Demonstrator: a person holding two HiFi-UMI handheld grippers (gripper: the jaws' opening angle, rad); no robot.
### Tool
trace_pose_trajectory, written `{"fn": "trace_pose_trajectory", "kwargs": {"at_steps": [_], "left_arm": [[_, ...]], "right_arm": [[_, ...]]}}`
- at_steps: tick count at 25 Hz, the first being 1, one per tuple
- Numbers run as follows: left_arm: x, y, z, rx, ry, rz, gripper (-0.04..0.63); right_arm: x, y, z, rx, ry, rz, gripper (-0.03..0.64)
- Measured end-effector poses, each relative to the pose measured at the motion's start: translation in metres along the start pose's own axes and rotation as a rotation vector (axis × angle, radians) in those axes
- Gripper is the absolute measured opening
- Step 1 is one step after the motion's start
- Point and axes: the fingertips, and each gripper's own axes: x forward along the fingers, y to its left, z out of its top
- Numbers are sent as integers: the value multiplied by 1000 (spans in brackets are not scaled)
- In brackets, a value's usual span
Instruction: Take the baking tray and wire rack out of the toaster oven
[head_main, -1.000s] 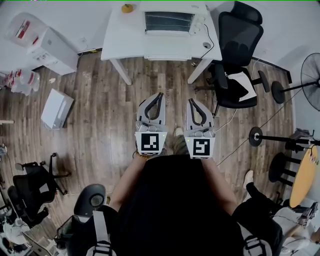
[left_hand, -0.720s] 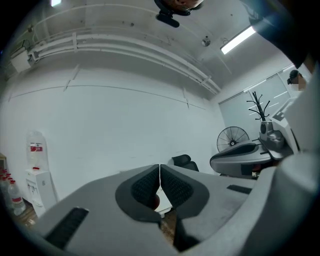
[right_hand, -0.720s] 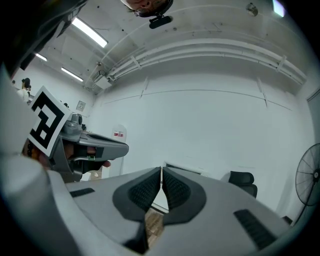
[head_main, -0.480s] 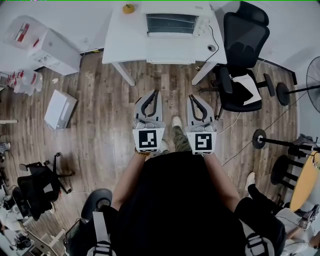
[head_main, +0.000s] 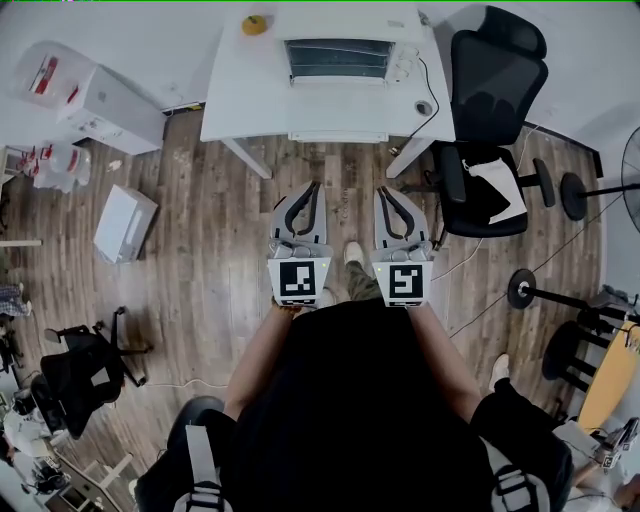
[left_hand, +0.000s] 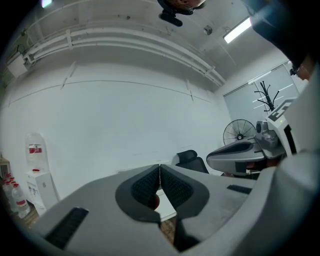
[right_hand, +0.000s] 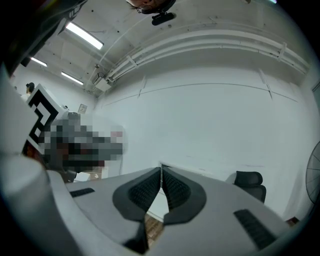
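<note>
The person stands on a wooden floor (head_main: 200, 230), well back from a white table (head_main: 250, 90), with the left gripper (head_main: 315, 187) and the right gripper (head_main: 382, 191) held side by side at the waist. Both point level toward the table's front edge. In the left gripper view the ribbed pads (left_hand: 148, 186) are pressed together at the tips with nothing between them. The right gripper view shows the same: its pads (right_hand: 176, 188) meet at the tips and pinch nothing. The toaster oven (head_main: 337, 57) sits against the table's back edge, a little right of the middle, its glass front facing the person. The baking tray and wire rack cannot be told apart behind the glass from here; only faint lines show through it. A small orange thing (head_main: 254, 24) lies at the table's back left corner, and a small round thing with a cable (head_main: 424, 107) lies near the right edge. A black office chair (head_main: 495, 80) stands just beside the table's right side.
</note>
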Motion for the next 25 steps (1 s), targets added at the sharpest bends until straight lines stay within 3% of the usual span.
{"fn": "trace_pose_trajectory", "kwargs": {"at_steps": [5, 10, 16, 25], "left_arm": [[30, -6, -1, -44, -1, 21, 28], [60, -5, -8, -125, 41, 54, 28], [87, -3, -17, -73, 73, 92, 29], [87, 37, -39, -121, 120, 150, 28]], "right_arm": [[19, -27, -8, -20, -13, 24, 31], [38, -49, -25, 52, 13, 56, 31], [66, -67, -50, 88, 42, 111, 31], [100, -69, -55, 115, 89, 140, 31]]}}
